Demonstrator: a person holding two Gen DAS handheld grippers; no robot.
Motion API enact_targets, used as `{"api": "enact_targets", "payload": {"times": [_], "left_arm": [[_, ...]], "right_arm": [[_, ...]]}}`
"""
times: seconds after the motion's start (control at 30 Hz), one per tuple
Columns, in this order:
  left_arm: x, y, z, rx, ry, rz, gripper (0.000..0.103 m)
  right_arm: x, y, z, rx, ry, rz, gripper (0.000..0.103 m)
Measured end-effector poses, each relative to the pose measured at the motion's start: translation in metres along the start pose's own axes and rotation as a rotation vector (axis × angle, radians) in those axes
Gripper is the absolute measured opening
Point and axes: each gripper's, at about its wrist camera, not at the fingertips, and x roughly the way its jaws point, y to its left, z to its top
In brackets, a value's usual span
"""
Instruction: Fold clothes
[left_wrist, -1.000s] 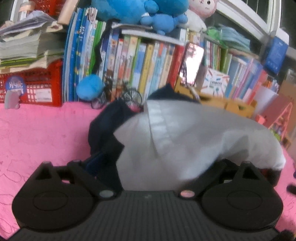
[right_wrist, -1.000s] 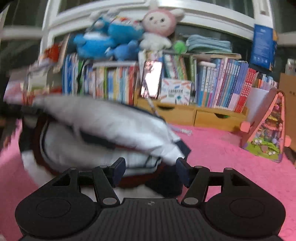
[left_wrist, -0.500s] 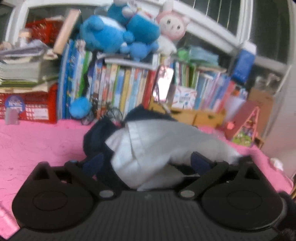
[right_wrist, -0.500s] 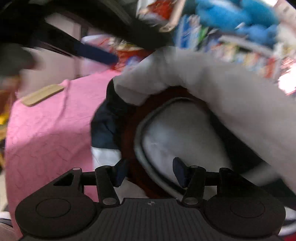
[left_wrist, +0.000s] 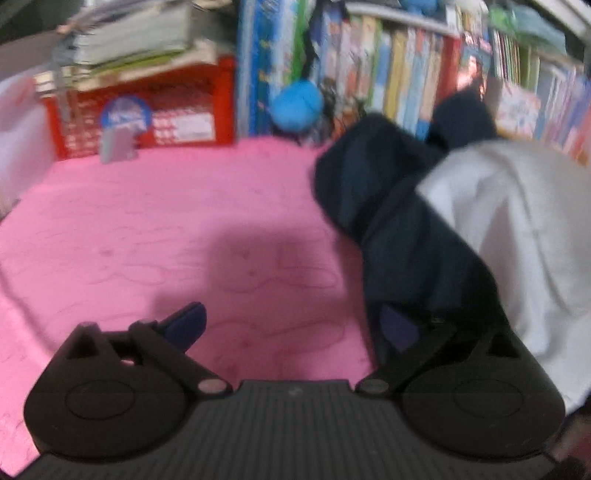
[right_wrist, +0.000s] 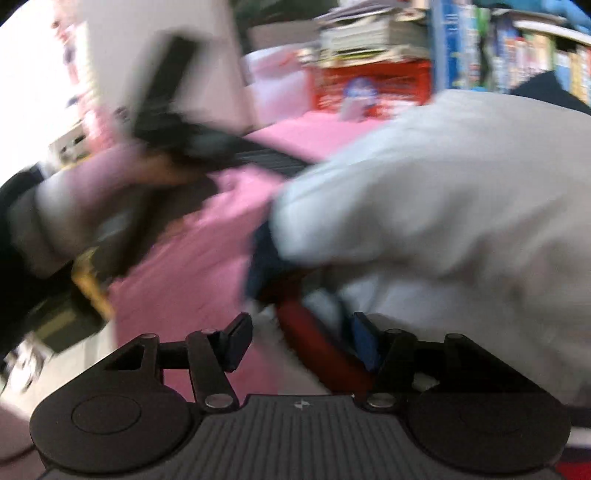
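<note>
The jacket (white with dark blue parts and a red trim) sits in a lumpy heap on the pink cloth. It is not folded flat yet.

The left gripper is spread wide with only pink cloth between its fingers. The jacket lies off to its right, and the dark blue part hangs over its right finger. It grips nothing.

The right gripper has just been opening. Its fingers stand apart, and the red trim runs between them, close to the right finger. The picture is too blurry to say if that finger touches the trim, but the fingers do not squeeze it. Most of the jacket is ahead and to the right of this gripper. The other gripper shows to its upper left, in the person's hand.

Here is what could go wrong. With no squeeze on it, the heap could slump or spread. A gripper closing now might grab many layers at once. The dark part on the left finger might get dragged along.
</note>
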Motion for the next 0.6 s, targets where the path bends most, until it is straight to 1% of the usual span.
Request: {"api": "enact_targets", "payload": {"times": [0.03, 0.13, 0.2, 0.27, 0.37, 0.4, 0.53, 0.57, 0.6], "left_arm": [[0.004, -0.002, -0.001, 0.009, 0.005, -0.003, 0.102], [0.013, -0.004, -0.004, 0.03, 0.012, -0.011, 0.103], [0.017, -0.005, -0.006, 0.04, 0.011, -0.016, 0.103], [0.016, -0.003, -0.008, 0.044, 0.001, -0.019, 0.103], [0.014, -0.003, -0.009, 0.045, -0.007, -0.018, 0.103], [0.015, -0.003, -0.008, 0.044, -0.007, -0.017, 0.103], [0.014, -0.004, -0.008, 0.049, -0.017, -0.02, 0.103], [0.014, -0.004, -0.008, 0.05, -0.02, -0.021, 0.103], [0.015, -0.004, -0.009, 0.05, -0.025, -0.021, 0.103]], "right_arm": [[-0.005, 0.011, -0.004, -0.035, 0.013, 0.014, 0.064], [-0.021, 0.039, -0.014, -0.156, 0.014, 0.008, 0.066], [-0.029, 0.043, -0.012, -0.174, -0.023, -0.053, 0.065], [-0.033, 0.028, -0.003, -0.104, -0.064, -0.086, 0.067], [-0.023, -0.002, 0.009, 0.026, -0.068, -0.101, 0.068], [-0.013, -0.008, 0.013, 0.061, -0.06, -0.086, 0.068], [0.002, -0.007, 0.013, 0.148, -0.055, 0.015, 0.075], [-0.002, 0.003, 0.01, 0.108, -0.049, 0.022, 0.075], [-0.007, 0.013, 0.006, 0.077, -0.037, 0.051, 0.075]]}}
